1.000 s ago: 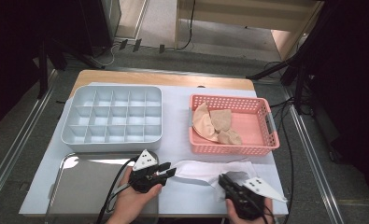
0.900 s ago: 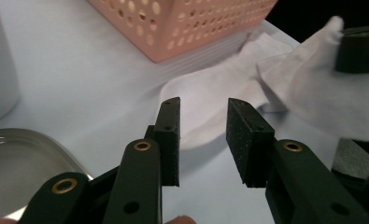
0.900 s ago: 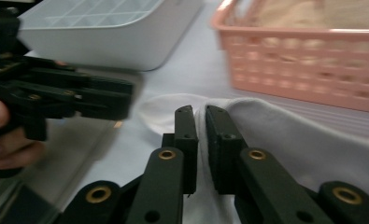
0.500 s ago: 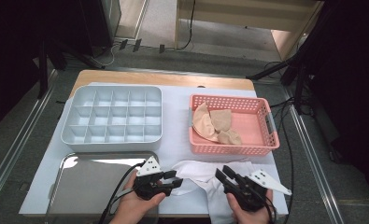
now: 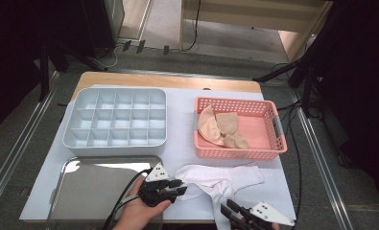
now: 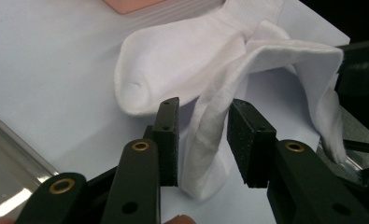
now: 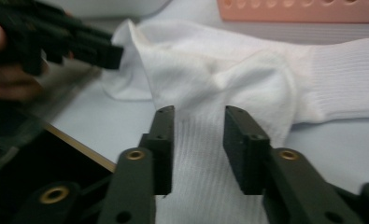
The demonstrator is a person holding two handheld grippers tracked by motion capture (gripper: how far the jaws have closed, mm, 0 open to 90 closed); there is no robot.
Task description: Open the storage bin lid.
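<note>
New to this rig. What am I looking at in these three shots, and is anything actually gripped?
A person holds a hand-held two-jaw gripper in each hand. One camera looks down from above; one rides on each gripper, looking along its black jaws. On the white table cover lie a grey divided box, a pink basket with beige cloth pieces, a metal tray and a white sock. The left gripper and right gripper straddle sock fabric, jaws open, pads not pressing.

White sock (image 5: 220, 179), crumpled and folded, on white table cover near front edge.
</note>
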